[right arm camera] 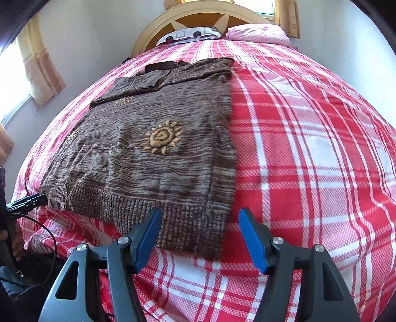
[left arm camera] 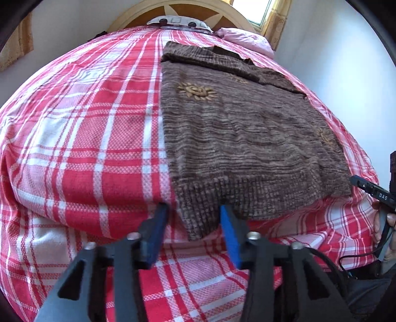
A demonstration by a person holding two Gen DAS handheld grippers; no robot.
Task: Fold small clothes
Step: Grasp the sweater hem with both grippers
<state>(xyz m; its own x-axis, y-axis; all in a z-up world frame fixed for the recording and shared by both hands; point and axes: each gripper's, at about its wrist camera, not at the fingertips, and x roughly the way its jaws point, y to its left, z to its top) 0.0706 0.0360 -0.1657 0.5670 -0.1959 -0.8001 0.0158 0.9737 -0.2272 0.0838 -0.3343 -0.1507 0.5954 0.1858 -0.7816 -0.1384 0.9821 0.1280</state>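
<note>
A brown knit sweater (left arm camera: 247,138) with tan sun patterns lies flat on the bed, sides folded in, ribbed hem toward me. My left gripper (left arm camera: 194,209) is open, its blue pads (left arm camera: 229,223) on either side of the hem's near left corner. In the right wrist view the sweater (right arm camera: 148,153) lies left of centre. My right gripper (right arm camera: 200,215) is open, its blue pads (right arm camera: 250,235) on either side of the hem's near right corner. Neither gripper holds cloth.
A red and white checked bedspread (left arm camera: 86,148) covers the bed. A pink pillow (right arm camera: 257,33) and a patterned pillow (right arm camera: 190,34) lie by the wooden headboard (right arm camera: 198,14). White walls and curtained windows stand on both sides. A hand with cables (left arm camera: 383,223) shows at the right edge.
</note>
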